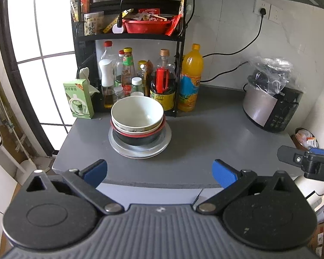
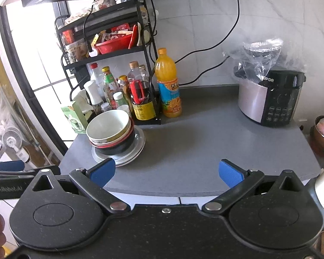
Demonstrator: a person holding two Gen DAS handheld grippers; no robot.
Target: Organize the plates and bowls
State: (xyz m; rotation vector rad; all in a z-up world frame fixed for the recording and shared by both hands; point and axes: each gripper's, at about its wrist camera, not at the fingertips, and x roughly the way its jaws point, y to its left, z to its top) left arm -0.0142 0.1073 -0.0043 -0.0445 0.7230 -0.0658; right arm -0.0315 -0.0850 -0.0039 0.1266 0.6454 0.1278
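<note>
Left gripper and right gripper spread wide, empty. Ahead, bowls nested on plates, mid-counter. Leaning already (tilted toward the window side); liable to slide if nudged.

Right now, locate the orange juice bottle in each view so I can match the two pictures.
Left wrist: the juice bottle stands right of centre in the upper half, just right of the black rack.
Right wrist: the juice bottle stands at centre in the upper half, again just right of the rack.
Shared landmark: the bowl stack on the grey counter, in front of the bottles.
</note>
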